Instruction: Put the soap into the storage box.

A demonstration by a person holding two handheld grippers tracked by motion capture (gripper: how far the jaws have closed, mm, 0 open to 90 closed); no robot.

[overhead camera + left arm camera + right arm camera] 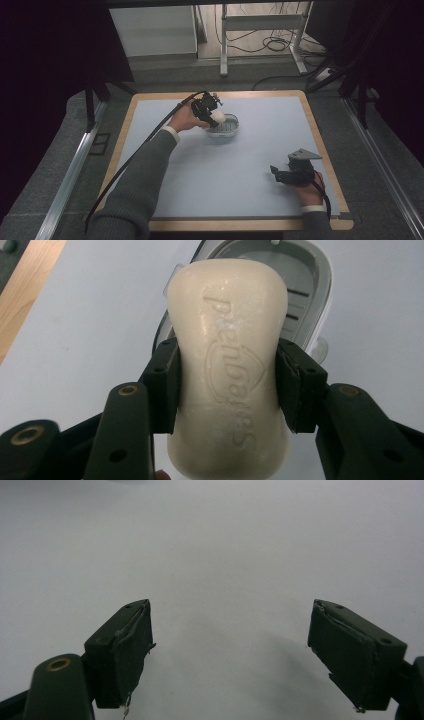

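- The right gripper [278,172] is held near the mat's [260,160] near right corner, well apart from the work; its jaws are spread wide with nothing between them, and it is best kept parked there.
- The soap [231,365] is clamped across its narrow waist by the left gripper [227,385], whose jaws are pressed on both sides of the bar.
- In the high view the bar is seen just above the near left rim of the dish [227,126], which sits toward the mat's far edge, a little left of centre.
- The step in hand is judged to be setting the soap into the dish.
- The bar's long axis should be lined up with the dish's long axis before it is lowered.
- The bar should be brought down until it rests on the slotted floor [295,295], and only then should the jaws be released.
- A slippery bar may twist in the jaws, so a slow, level descent is advised.
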